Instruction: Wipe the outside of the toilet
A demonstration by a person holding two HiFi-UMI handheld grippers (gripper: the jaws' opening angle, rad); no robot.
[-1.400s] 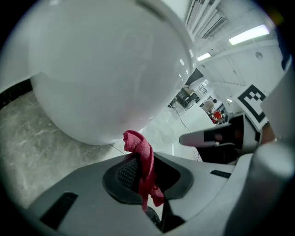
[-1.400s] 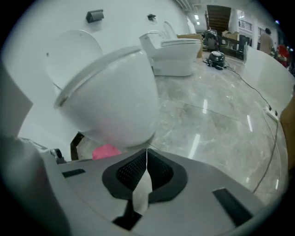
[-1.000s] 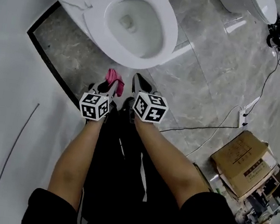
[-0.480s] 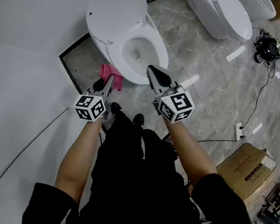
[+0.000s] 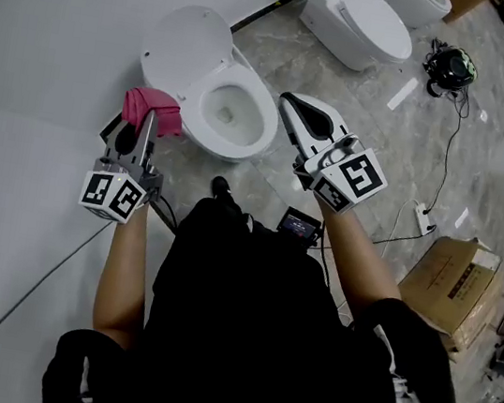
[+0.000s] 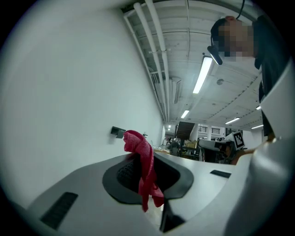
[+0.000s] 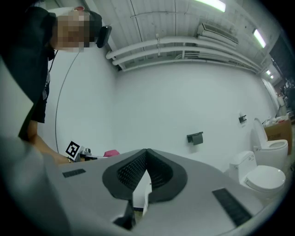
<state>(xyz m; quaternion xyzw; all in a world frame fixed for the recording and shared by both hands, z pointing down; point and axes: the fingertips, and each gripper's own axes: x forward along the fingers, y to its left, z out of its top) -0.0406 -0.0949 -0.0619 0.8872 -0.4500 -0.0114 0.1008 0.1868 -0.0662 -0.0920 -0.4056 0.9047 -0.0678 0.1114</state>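
A white toilet [image 5: 214,95] with its lid raised stands on the grey floor against the white wall, far below me. My left gripper [image 5: 144,119] is raised at the left and shut on a pink-red cloth [image 5: 150,109] that bunches past its tips; in the left gripper view the cloth [image 6: 143,168] hangs from the shut jaws against the wall. My right gripper [image 5: 295,106] is lifted at the right of the toilet, shut with nothing in it. In the right gripper view its tips [image 7: 146,152] meet and point at the bare wall.
A second toilet [image 5: 357,18] stands further back, also seen at the right as a toilet [image 7: 265,173] in the right gripper view. A cardboard box [image 5: 451,289], a power strip with cables [image 5: 420,215] and a black device [image 5: 449,64] lie on the floor at the right.
I have stood up: the toilet has shrunk and moved away in view. Both grippers have risen and spread apart, the left one still carrying the cloth.
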